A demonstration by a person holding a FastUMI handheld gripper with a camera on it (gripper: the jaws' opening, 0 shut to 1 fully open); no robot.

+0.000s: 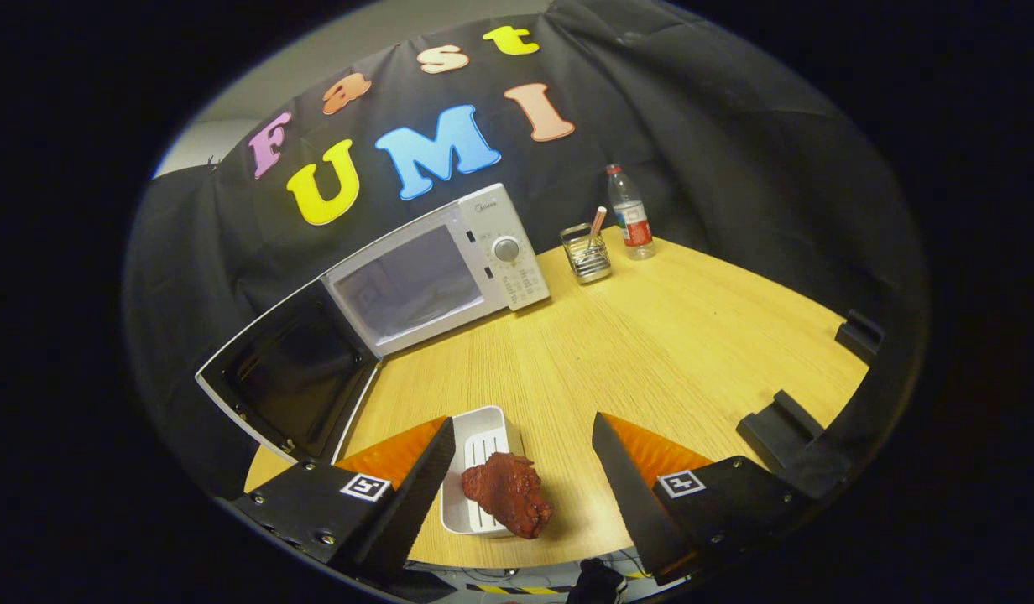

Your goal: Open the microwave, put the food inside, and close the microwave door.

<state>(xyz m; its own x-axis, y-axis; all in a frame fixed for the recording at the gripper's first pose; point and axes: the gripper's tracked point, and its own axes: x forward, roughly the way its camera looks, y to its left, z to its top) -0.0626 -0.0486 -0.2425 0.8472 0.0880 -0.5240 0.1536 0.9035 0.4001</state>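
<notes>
A white microwave (450,268) stands at the back of the wooden table (668,335). Its dark-lined door (290,373) hangs swung wide open toward me on the left, and the cavity shows pale inside. Near the table's front edge, a white ribbed tray (477,445) holds a dark red piece of food (509,493) that overhangs the tray's right side. My gripper (521,436) is open, with the tray and food lying between its two fingers, nearer the left one. Neither finger touches the food.
Right of the microwave stand a metal wire holder (586,254) with a stick in it and a clear water bottle (631,214). Black clamps (781,424) grip the table's right edge. The open door takes up the table's left corner.
</notes>
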